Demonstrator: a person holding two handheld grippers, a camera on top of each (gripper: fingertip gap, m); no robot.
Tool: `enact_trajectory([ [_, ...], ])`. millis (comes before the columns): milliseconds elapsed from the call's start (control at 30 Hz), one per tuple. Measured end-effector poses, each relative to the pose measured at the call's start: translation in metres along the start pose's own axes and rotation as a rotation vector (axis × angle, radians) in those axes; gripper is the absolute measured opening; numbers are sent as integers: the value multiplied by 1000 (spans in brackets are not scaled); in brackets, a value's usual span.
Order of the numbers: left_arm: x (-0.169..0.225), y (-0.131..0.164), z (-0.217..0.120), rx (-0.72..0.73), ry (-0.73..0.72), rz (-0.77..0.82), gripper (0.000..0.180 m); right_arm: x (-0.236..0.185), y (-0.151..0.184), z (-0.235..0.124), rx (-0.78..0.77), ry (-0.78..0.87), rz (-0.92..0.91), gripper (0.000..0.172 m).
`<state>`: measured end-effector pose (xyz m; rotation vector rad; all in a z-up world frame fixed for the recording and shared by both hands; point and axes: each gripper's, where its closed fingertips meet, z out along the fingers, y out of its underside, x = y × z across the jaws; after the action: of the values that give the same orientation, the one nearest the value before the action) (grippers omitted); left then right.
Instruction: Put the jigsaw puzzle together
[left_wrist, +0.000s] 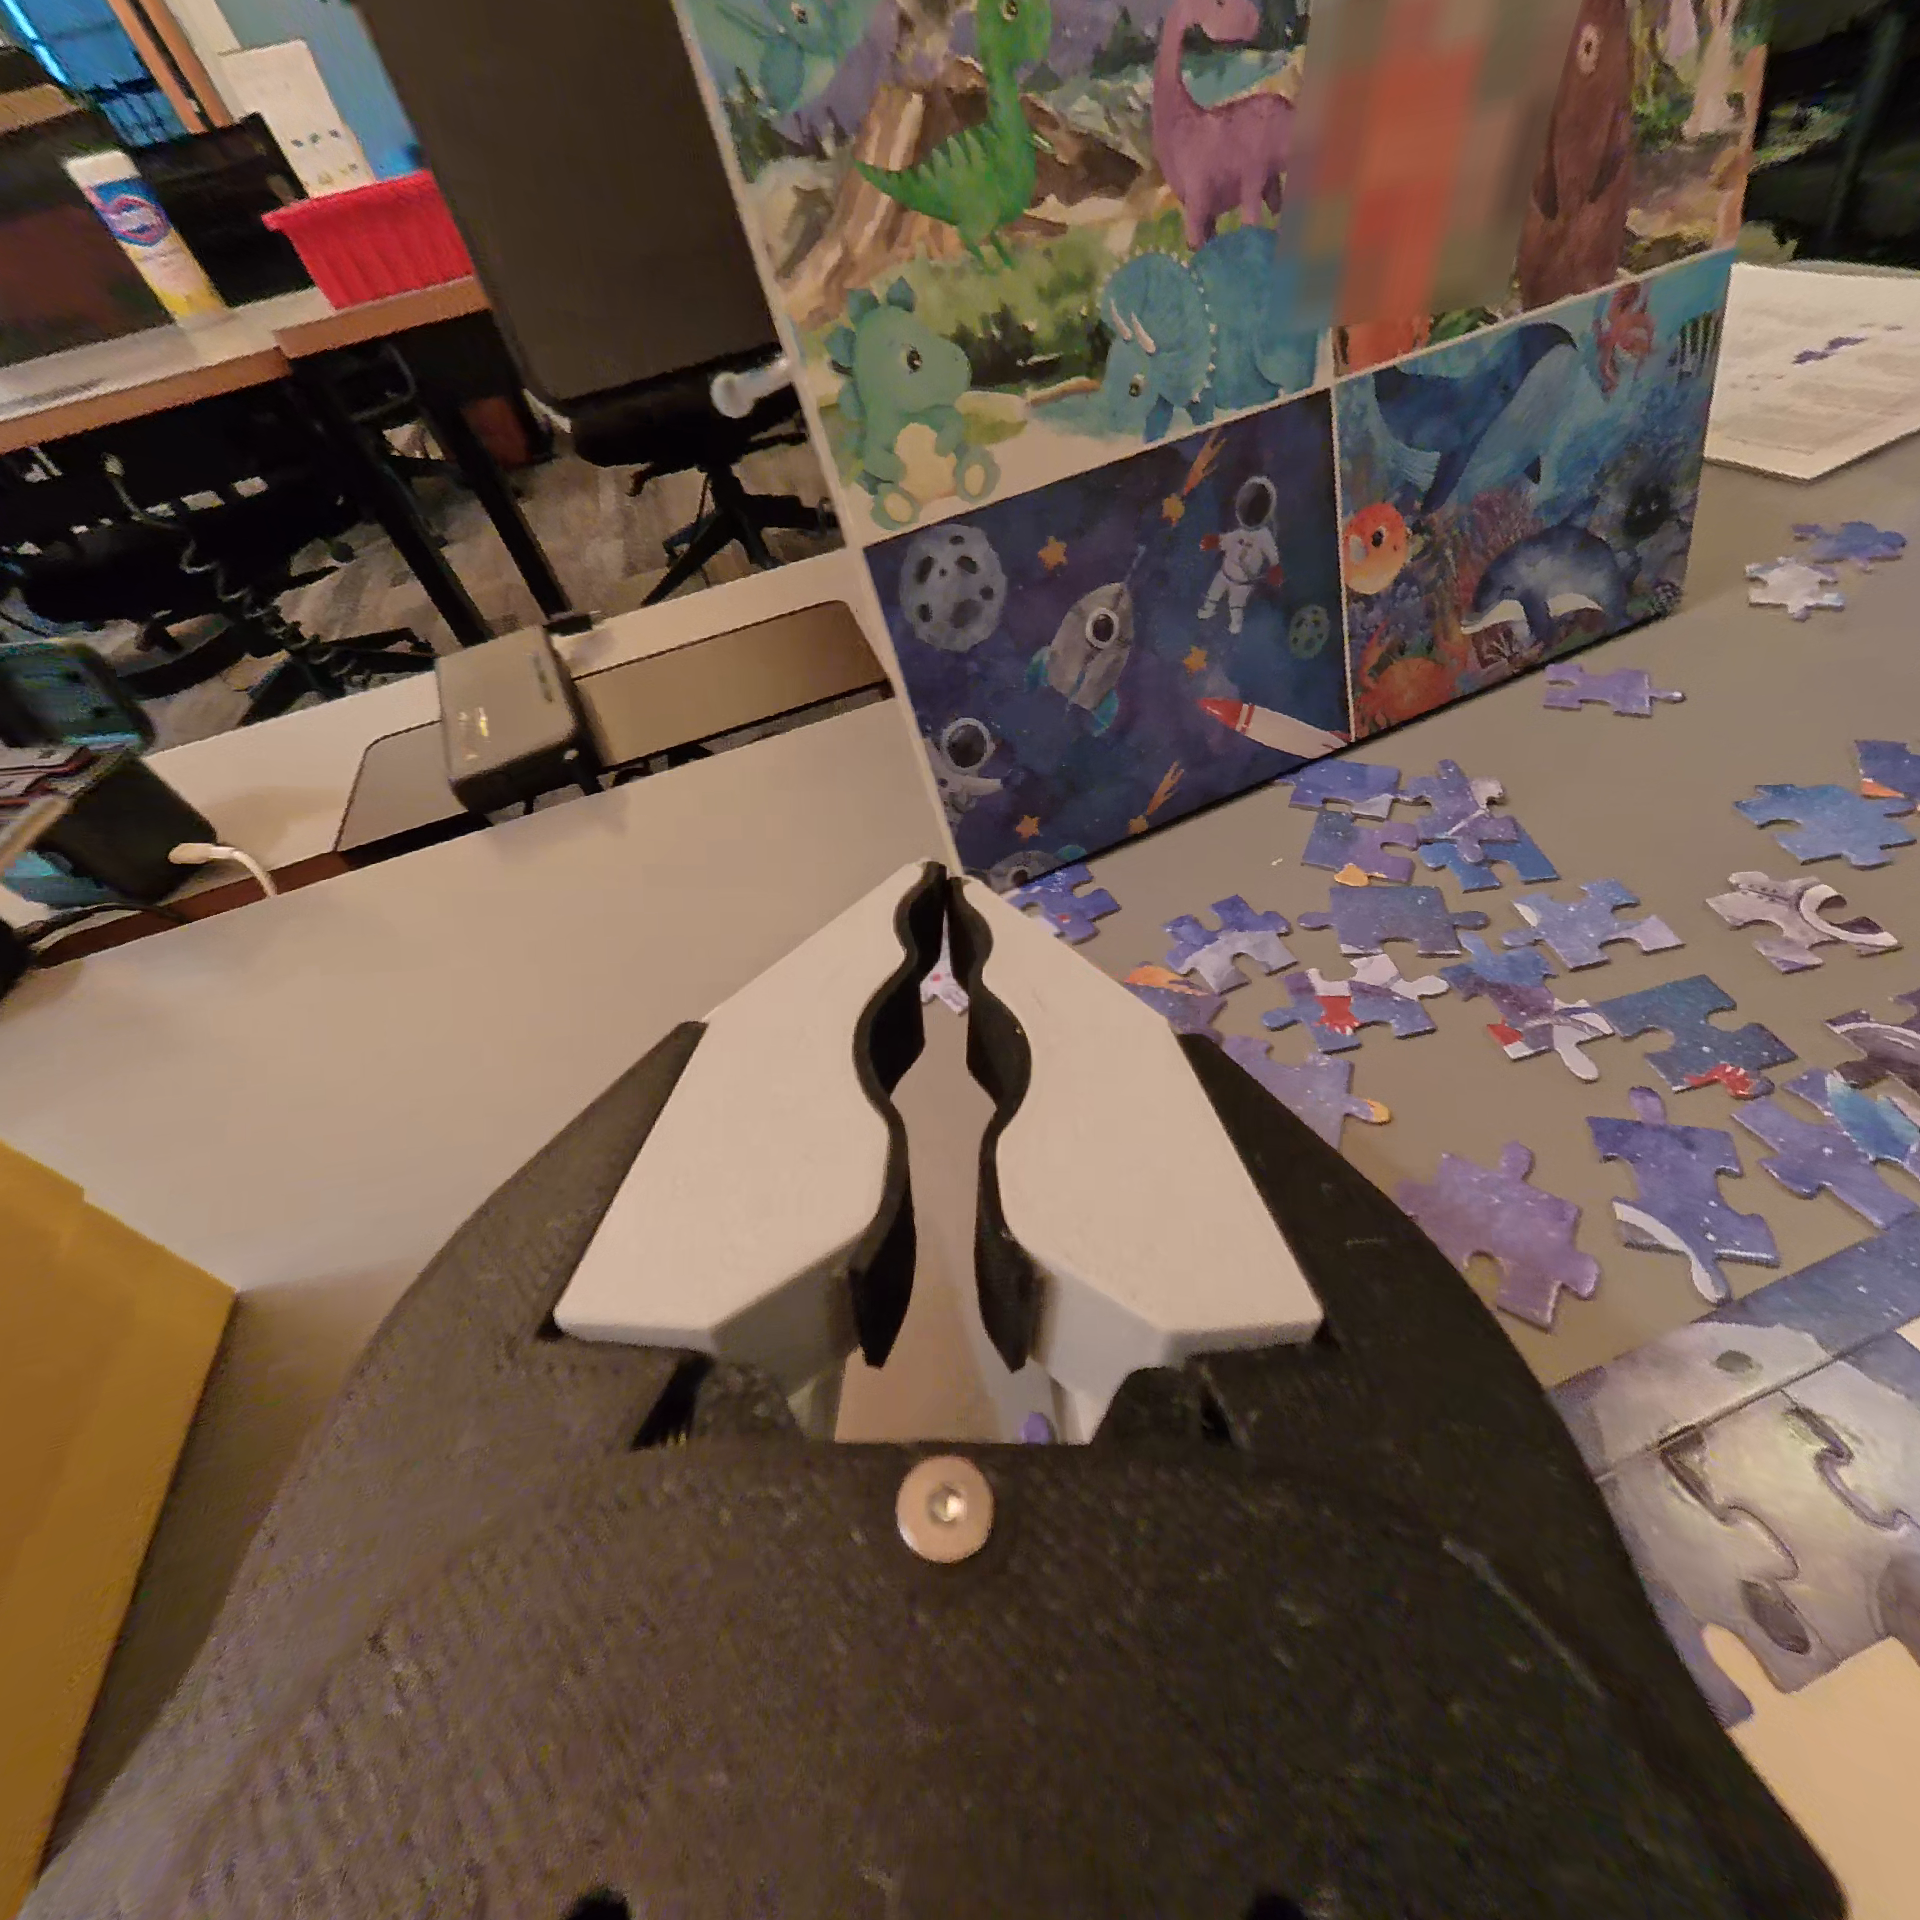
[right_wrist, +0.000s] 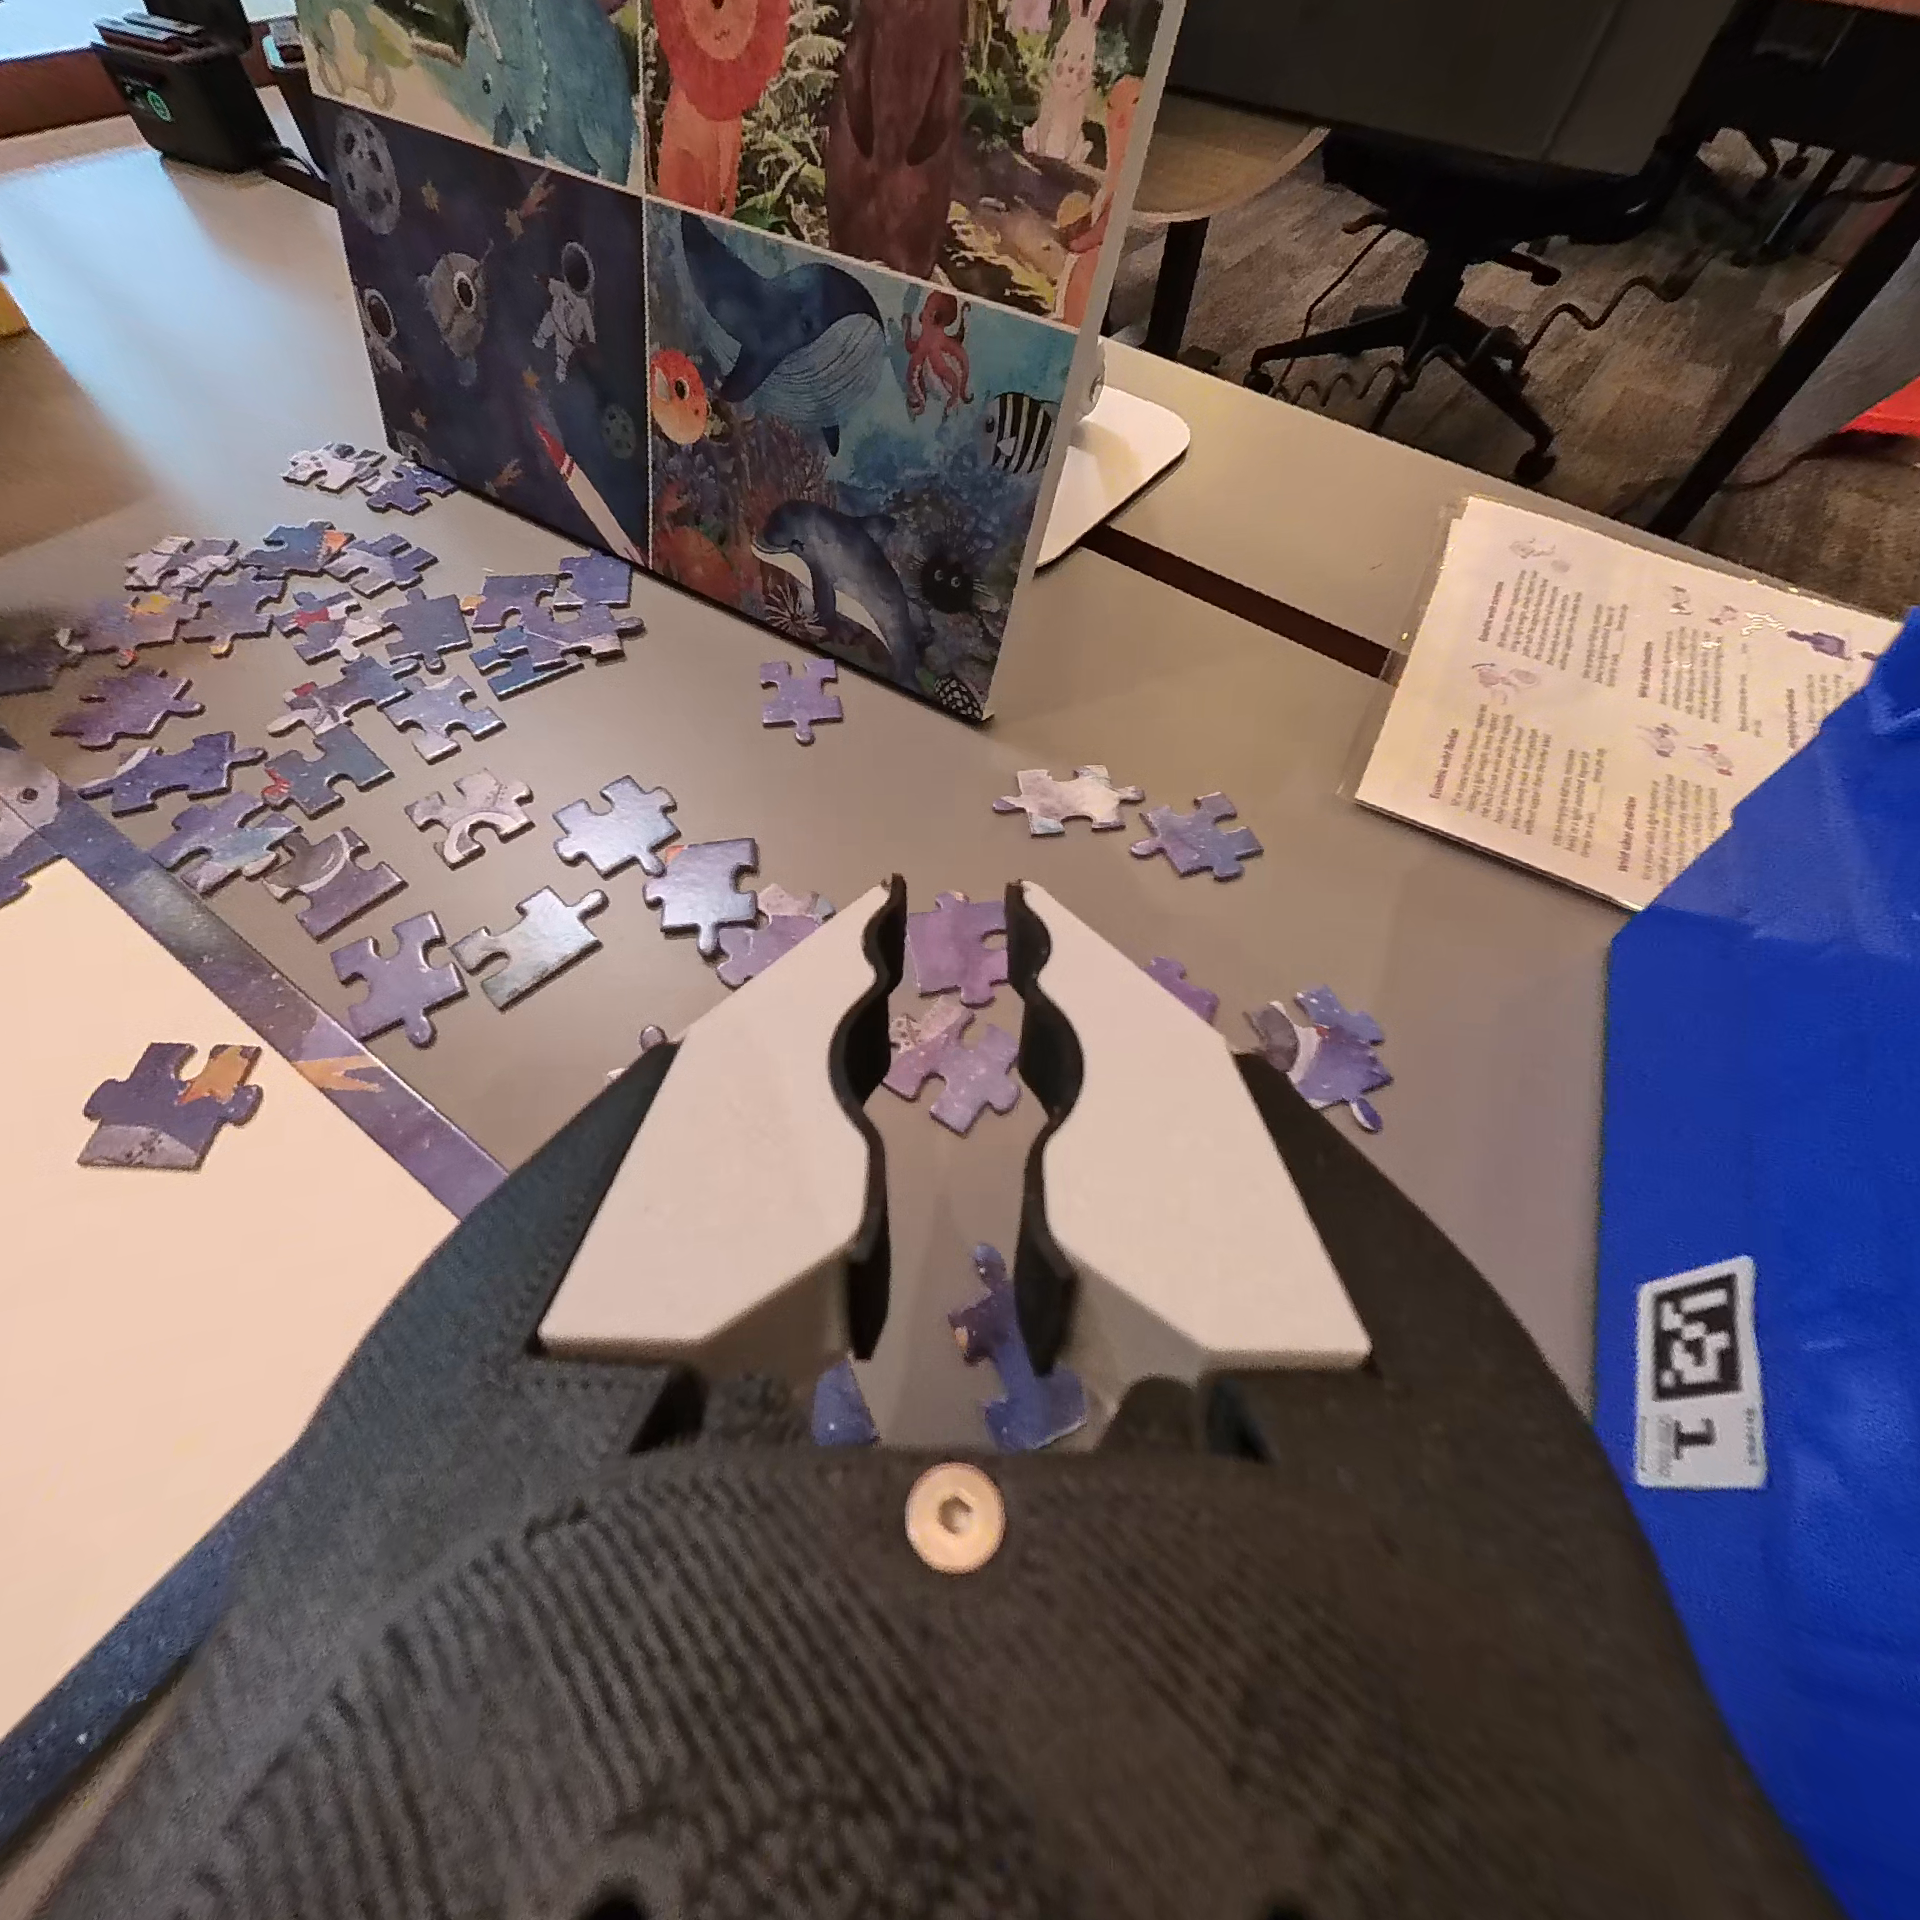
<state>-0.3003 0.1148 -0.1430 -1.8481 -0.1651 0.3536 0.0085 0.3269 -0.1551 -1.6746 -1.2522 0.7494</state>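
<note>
Right gripper (right_wrist: 954, 904) hung with its jaws parted over a purple puzzle piece (right_wrist: 951, 945) lying flat on the grey table (right_wrist: 1351, 904), not clamped. Left gripper (left_wrist: 943, 883) was pressed together on nothing, beside the picture box (left_wrist: 1143, 623). Pieces looked light, thin and fairly stiff; opposite edges would suit a pinch.

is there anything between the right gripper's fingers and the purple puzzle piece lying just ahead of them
Nothing visible does. The right gripper hangs with its fingertips apart directly above the purple puzzle piece, which lies flat on the grey table with other loose pieces close around it.
</note>
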Motion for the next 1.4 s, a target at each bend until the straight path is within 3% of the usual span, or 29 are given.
enact_trajectory([
  [400, -19, -21, -19, 64, -49, -10, 0, -8, 3, 7, 0, -22, -11, 17],
  [833, -25, -21, -20, 89, 2, -177, 0, -14, 6, 13, 4, -47, -4, 18],
  [1400, -18, -14, -14, 62, 11, -158, 0, -18, 6, 15, 8, -56, -8, 18],
])
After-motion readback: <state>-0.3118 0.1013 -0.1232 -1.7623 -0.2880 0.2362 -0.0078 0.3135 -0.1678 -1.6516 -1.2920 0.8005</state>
